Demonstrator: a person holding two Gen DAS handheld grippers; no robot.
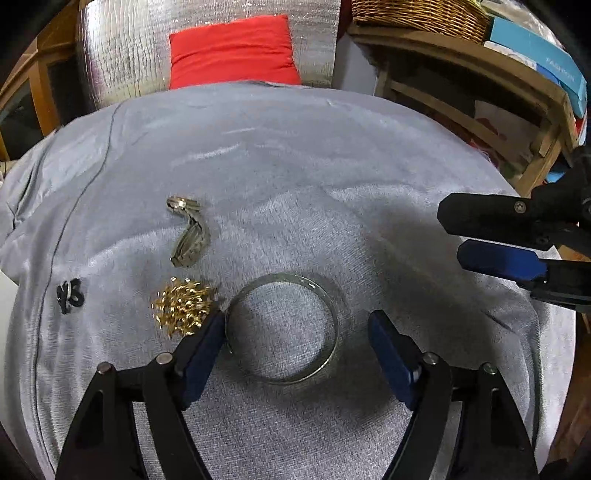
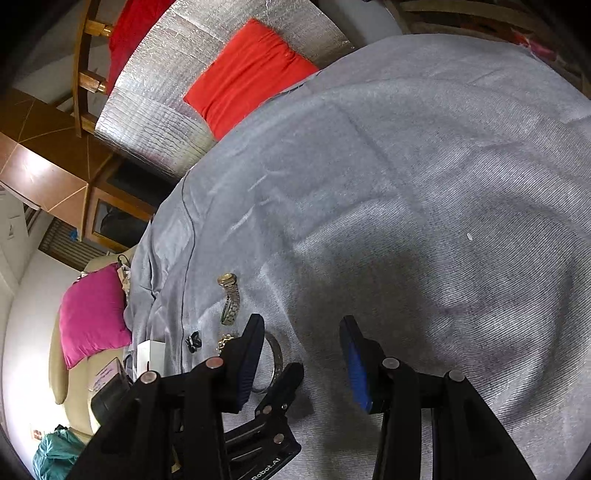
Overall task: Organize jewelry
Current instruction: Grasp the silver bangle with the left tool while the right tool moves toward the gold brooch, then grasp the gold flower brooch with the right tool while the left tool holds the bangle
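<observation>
On grey ribbed cloth (image 1: pixel 295 192), round metal bangle (image 1: pixel 334 325)

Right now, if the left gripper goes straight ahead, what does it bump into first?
Probably the bangle. The left gripper is open around it, one pad right by its rim. The gold chain lies just off to the side. How far above the cloth it is, I cannot tell.

A grey cloth (image 1: pixel 332 155) was spread over the work surface. Behind it, a red cushion (image 1: pixel 232 51) was propped against a silver quilted sheet (image 1: pixel 122 48). A wicker basket (image 1: pixel 417 14) was set on a wooden shelf (image 1: pixel 476 77), and a pink cushion (image 2: pixel 92 317) was seen at one side.
</observation>
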